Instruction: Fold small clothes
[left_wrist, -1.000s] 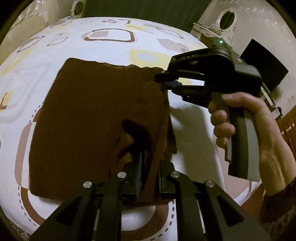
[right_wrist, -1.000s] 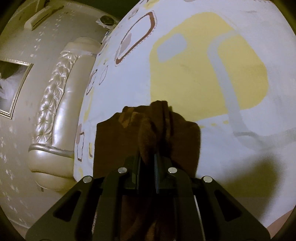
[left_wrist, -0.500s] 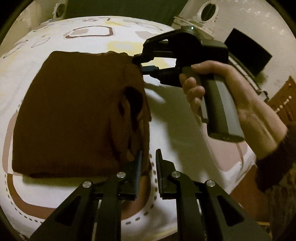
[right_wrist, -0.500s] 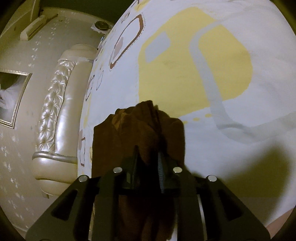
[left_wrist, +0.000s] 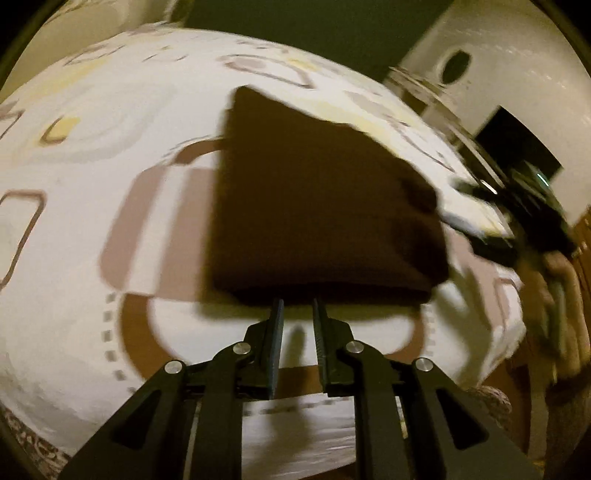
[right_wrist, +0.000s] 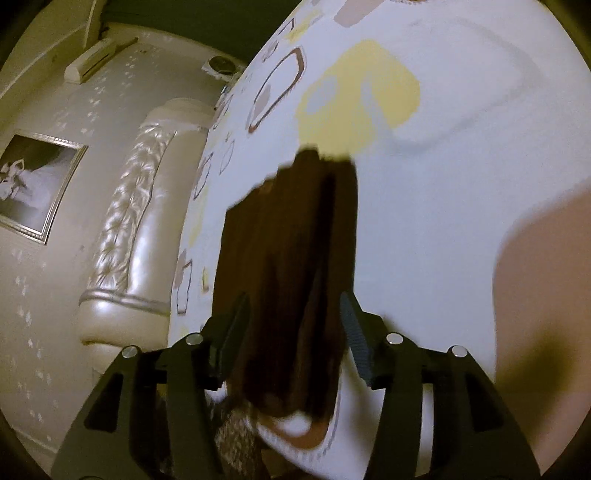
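Note:
A dark brown folded garment (left_wrist: 317, 206) lies flat on the patterned bedsheet (left_wrist: 110, 147). My left gripper (left_wrist: 297, 306) is open a little and empty, its tips just short of the garment's near edge. In the right wrist view the same garment (right_wrist: 291, 280) lies on the sheet between the widely spread fingers of my right gripper (right_wrist: 293, 306), which is open and holds nothing. The right gripper (left_wrist: 517, 221) shows blurred at the garment's right side in the left wrist view.
A padded cream headboard (right_wrist: 129, 236) stands at the left of the bed, with a framed picture (right_wrist: 33, 184) on the wall. The bed's edge (left_wrist: 332, 424) runs just below my left gripper. A dark screen (left_wrist: 517, 147) is at the right.
Both grippers have let go of the garment and drawn back. The right gripper has opened wide. The garment now lies folded flat.

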